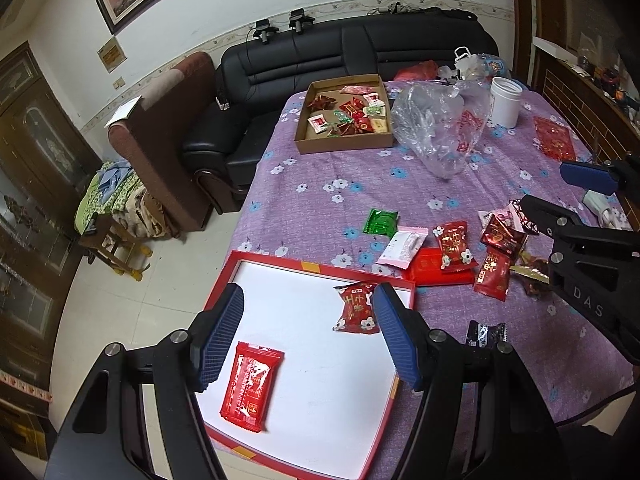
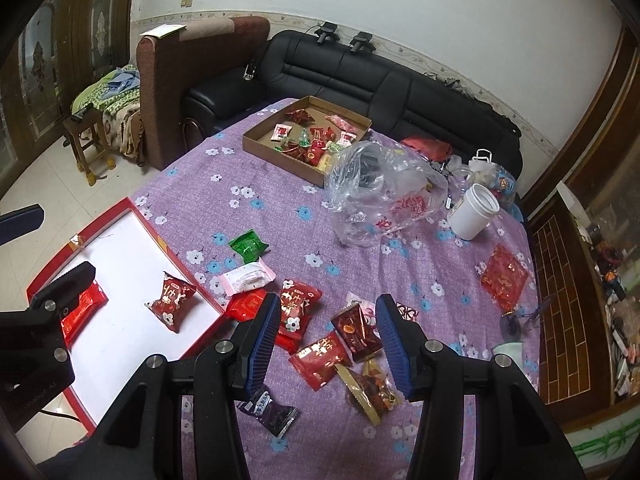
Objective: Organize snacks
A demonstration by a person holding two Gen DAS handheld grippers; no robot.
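Both tongs, left (image 1: pixel 310 336) and right (image 2: pixel 326 342), gape empty; two glossy crinkled packets lie in the flat red-rimmed tray (image 1: pixel 320 380).

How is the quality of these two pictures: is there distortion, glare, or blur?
Left wrist view: strong fisheye bending, dark corners; the red tray bows, and its white floor is bright but not washed out. Right wrist view: the same curvature; the clear plastic bag shows small highlights, and the snack packets under the right gripper look sharp, without motion blur.
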